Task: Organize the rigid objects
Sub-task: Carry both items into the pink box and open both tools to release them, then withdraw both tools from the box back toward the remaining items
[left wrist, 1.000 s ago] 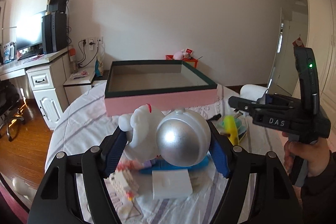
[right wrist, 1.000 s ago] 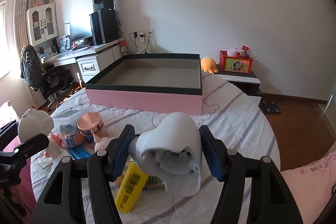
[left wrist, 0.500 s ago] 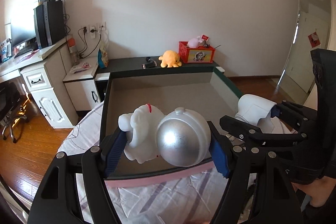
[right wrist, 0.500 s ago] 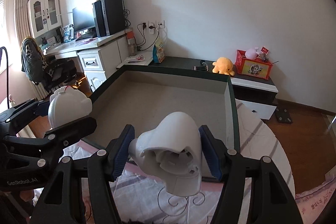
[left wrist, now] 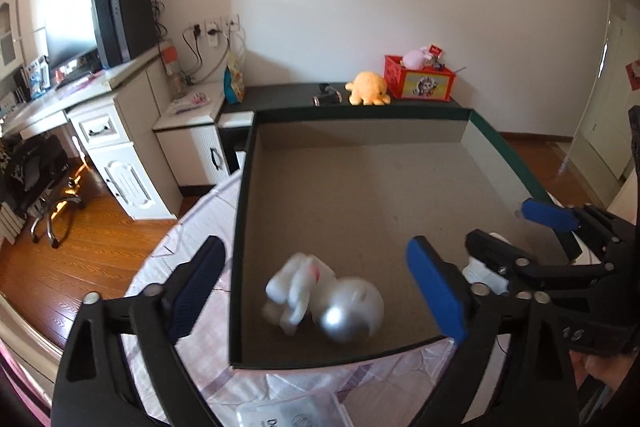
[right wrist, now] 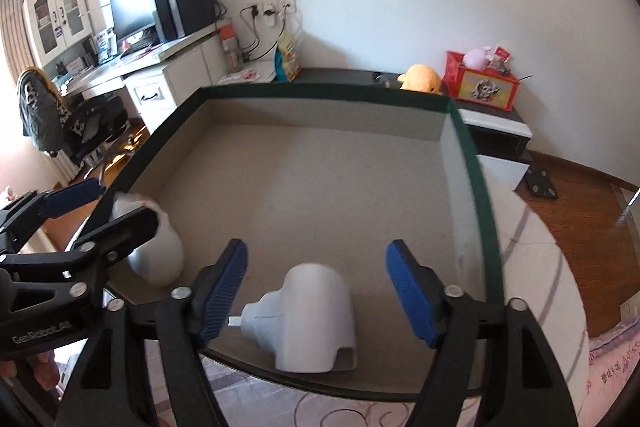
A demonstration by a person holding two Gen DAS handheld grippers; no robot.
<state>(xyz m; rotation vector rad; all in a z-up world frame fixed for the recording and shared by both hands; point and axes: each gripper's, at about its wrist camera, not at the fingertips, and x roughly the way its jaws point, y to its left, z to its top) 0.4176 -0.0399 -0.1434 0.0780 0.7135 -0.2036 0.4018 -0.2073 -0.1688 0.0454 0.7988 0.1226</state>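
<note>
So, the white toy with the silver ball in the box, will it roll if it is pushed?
Probably yes: the white toy with the silver ball has a round, smooth-looking dome, apt to roll and perhaps slip. It appears rigid. It is blurred, so likely not yet settled on the box floor.

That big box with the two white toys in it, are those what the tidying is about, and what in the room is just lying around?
Part of the job:
- box
- white and silver toy
- white plastic piece
- left gripper, fingers opening
- right gripper, fingers opening

Just lying about:
- orange plush
- red box
- speakers
- office chair
</note>
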